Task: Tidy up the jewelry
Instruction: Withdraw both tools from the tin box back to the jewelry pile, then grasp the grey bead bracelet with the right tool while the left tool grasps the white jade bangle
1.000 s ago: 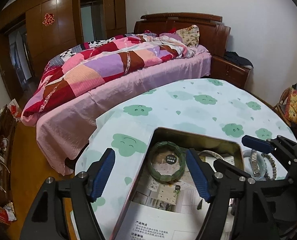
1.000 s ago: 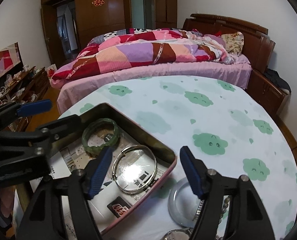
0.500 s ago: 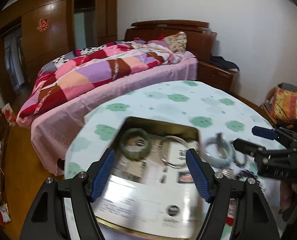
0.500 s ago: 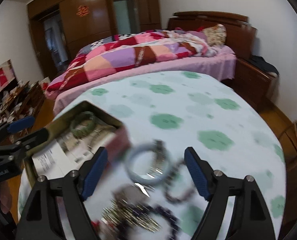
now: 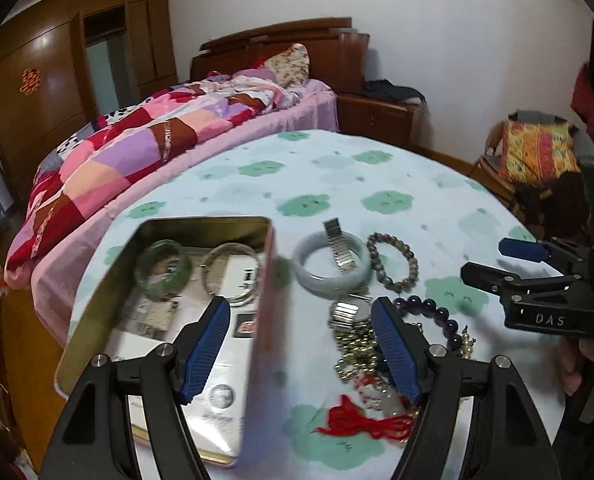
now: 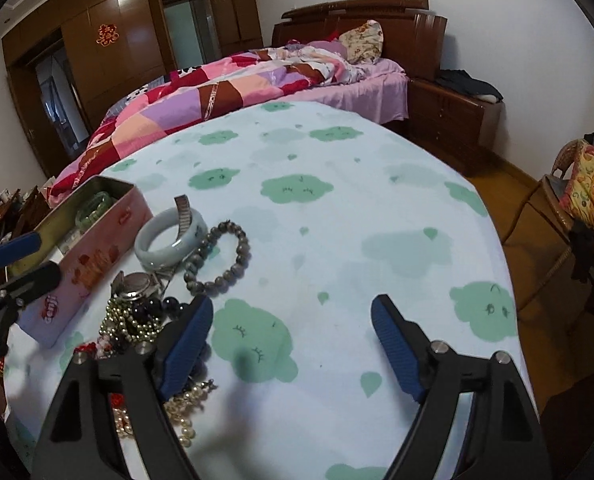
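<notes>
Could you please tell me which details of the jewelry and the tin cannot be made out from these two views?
- Watch face: left view, glare and blur.
- Print on the papers in the tin: left view, too small, partly behind the left claw.
- Pearl strand: right view, partly behind the right claw.
- Silver bangle: hidden by the tin's wall in the right view.

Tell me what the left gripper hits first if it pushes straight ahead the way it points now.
Likely the pink side wall of the tin, which lies almost centred between the open left gripper fingers; the watch sits just beside that line. Depth is hard to judge through the fisheye.
</notes>
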